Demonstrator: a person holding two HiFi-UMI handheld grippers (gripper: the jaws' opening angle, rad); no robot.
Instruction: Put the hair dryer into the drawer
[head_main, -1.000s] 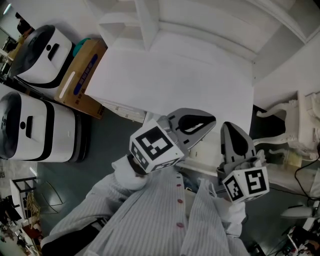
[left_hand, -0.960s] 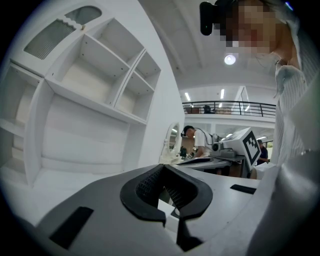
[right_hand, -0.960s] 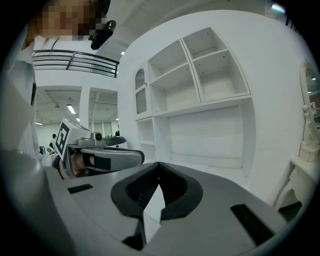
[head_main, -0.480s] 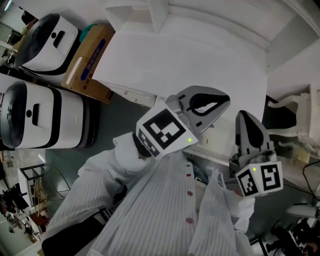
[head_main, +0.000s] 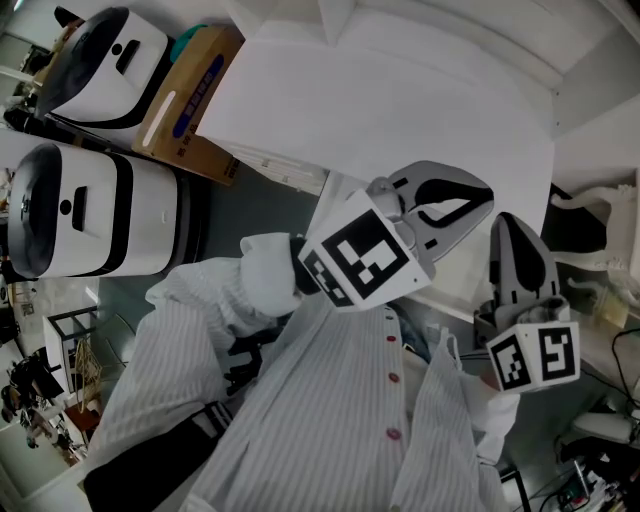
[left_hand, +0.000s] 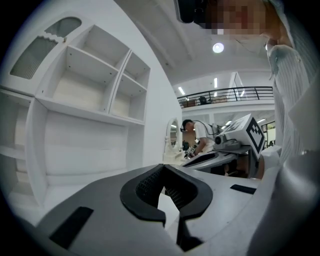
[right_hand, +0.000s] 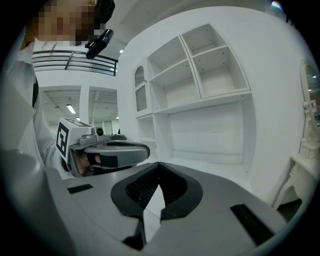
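No hair dryer shows in any view, and I cannot make out a drawer. In the head view my left gripper (head_main: 470, 186) and right gripper (head_main: 512, 224) are held side by side in front of the person's striped shirt, over the near edge of the white desk top (head_main: 400, 110). Both point roughly level at the white shelving. The left gripper (left_hand: 163, 167) is shut with nothing between its pads. My right gripper (right_hand: 159, 165) has its tips together and is empty too. Each gripper view shows the other gripper beside it.
White shelving (left_hand: 90, 90) stands behind the desk. Left of the desk are two white-and-black machines (head_main: 80, 210) and a cardboard box (head_main: 190, 100). Ornate white furniture (head_main: 600, 230) stands at the right. A person (left_hand: 192, 137) works in the background.
The head view has swung, so the desk and box sit higher and further right. My left gripper has rolled a little and drifted slightly. The right one has kept still.
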